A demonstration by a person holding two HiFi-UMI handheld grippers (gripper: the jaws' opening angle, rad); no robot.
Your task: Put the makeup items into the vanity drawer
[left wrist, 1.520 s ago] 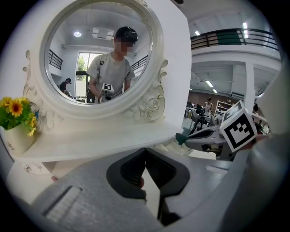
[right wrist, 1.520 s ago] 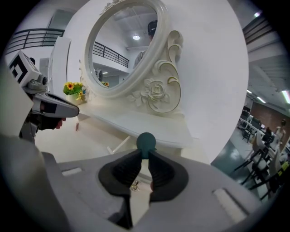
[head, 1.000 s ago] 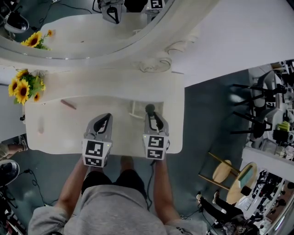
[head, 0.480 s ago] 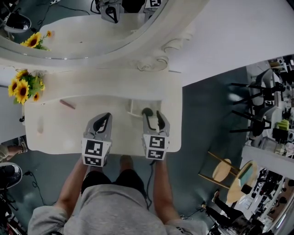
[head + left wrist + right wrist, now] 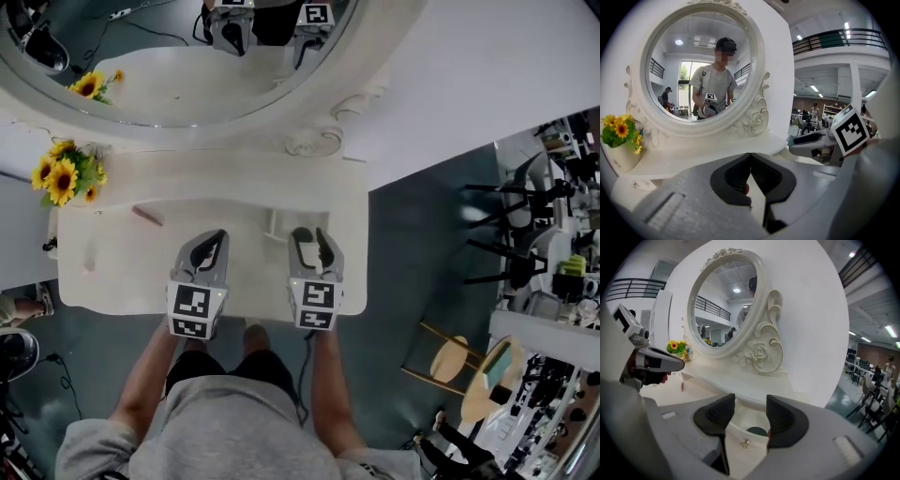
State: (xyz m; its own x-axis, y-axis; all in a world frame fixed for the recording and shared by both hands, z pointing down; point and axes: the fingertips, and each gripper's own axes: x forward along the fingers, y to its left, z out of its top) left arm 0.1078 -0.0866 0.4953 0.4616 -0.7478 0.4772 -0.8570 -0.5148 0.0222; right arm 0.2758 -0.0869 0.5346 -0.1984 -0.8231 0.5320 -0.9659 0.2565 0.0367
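My right gripper (image 5: pixel 311 234) (image 5: pixel 750 399) hangs over the open drawer (image 5: pixel 277 225) (image 5: pixel 745 448) of the white vanity (image 5: pixel 112 281). Its jaws have just been opening and stand wide, with nothing pressed between them. Below them a dark round makeup item (image 5: pixel 757 431) lies in the drawer. To the left, my left gripper (image 5: pixel 217 236) (image 5: pixel 750 155) hovers above the tabletop with its tips touching. A small red spot (image 5: pixel 746 189) shows low in its gap; what it is I cannot tell. A pink stick (image 5: pixel 147 216) (image 5: pixel 682 386) lies on the tabletop further left.
A large oval mirror (image 5: pixel 187 56) (image 5: pixel 701 70) rises behind the tabletop. A pot of sunflowers (image 5: pixel 66 173) (image 5: pixel 618 129) stands at the back left corner. A pale small item (image 5: pixel 89 255) lies near the left edge. A stool (image 5: pixel 464 352) stands on the floor to the right.
The right jaws opened and let go of the dark round item, which now lies in the drawer. Both grippers have lifted a little from the vanity.
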